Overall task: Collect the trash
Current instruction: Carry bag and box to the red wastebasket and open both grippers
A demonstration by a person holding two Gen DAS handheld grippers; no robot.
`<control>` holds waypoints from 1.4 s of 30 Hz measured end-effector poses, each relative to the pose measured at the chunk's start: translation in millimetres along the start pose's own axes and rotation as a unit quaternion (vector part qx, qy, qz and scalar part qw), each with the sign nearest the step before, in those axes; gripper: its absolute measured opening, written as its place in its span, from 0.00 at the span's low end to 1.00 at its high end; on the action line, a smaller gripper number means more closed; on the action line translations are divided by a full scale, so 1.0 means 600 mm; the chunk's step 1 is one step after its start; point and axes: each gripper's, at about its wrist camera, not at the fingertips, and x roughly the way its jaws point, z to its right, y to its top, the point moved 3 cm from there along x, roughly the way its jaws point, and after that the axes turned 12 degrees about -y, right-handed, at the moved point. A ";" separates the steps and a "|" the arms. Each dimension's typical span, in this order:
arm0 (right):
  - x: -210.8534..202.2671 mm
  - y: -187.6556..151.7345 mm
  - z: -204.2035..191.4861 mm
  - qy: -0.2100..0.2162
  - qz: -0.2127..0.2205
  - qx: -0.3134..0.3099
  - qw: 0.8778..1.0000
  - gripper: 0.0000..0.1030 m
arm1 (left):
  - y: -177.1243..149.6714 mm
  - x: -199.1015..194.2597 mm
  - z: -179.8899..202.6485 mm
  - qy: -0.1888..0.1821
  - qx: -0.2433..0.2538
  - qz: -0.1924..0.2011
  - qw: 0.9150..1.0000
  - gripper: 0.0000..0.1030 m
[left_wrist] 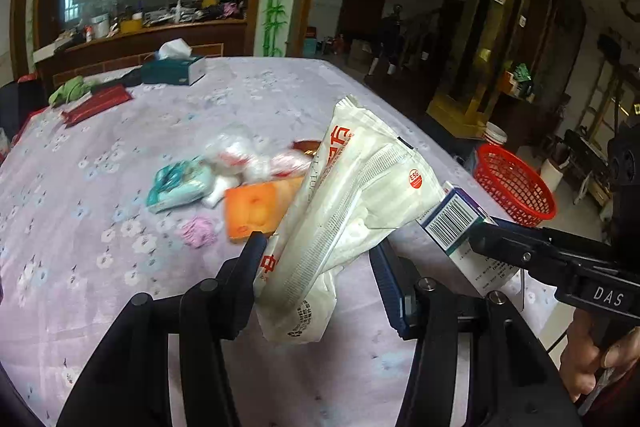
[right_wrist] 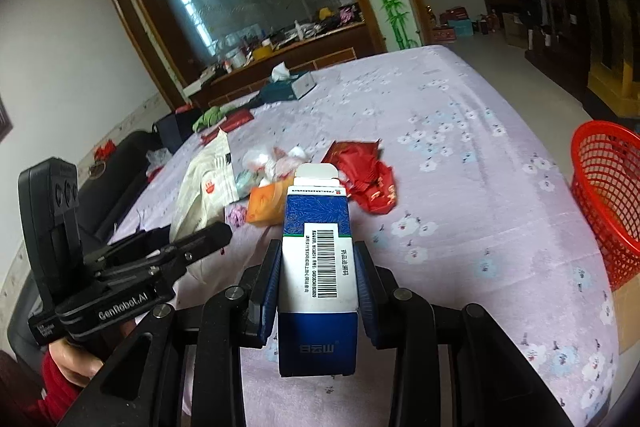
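My left gripper (left_wrist: 318, 249) is shut on a long white wrapper with red print (left_wrist: 344, 195), holding it upright above the table; the same wrapper (right_wrist: 204, 183) rises behind that gripper (right_wrist: 208, 235) in the right wrist view. My right gripper (right_wrist: 318, 251) is shut on a blue and white barcode box (right_wrist: 320, 259), held just right of the wrapper (left_wrist: 452, 215). On the cloth beyond lie an orange packet (left_wrist: 256, 211), a teal packet (left_wrist: 180, 183), clear plastic (left_wrist: 240, 155), a pink crumple (left_wrist: 198, 231) and a red wrapper (right_wrist: 368, 179).
A red mesh basket (right_wrist: 600, 195) stands off the table's right edge, also seen as the basket (left_wrist: 516, 187). The table (right_wrist: 480, 155) wears a lilac floral cloth. A tissue box (left_wrist: 176, 67), green cloth and red packets sit at the far left. A person's hands hold both handles.
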 end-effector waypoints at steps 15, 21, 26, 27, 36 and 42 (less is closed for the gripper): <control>-0.096 0.025 0.171 -0.056 0.053 0.110 0.991 0.36 | 0.061 0.079 0.145 -0.076 0.059 -0.021 0.995 0.50; -0.136 0.034 0.246 -0.077 0.076 0.155 0.982 0.36 | 0.077 0.120 0.213 -0.114 0.080 -0.038 0.990 0.50; -0.162 0.038 0.304 -0.089 0.090 0.189 0.974 0.36 | 0.091 0.159 0.272 -0.144 0.097 -0.050 0.984 0.50; -0.168 0.038 0.317 -0.092 0.092 0.197 0.972 0.36 | 0.091 0.164 0.278 -0.148 0.098 -0.051 0.983 0.50; -0.201 0.060 0.417 -0.126 0.121 0.247 0.953 0.36 | 0.116 0.256 0.352 -0.184 0.090 -0.083 0.975 0.51; -0.183 0.082 0.470 -0.150 0.116 0.265 0.945 0.36 | 0.138 0.332 0.391 -0.200 0.085 -0.098 0.971 0.51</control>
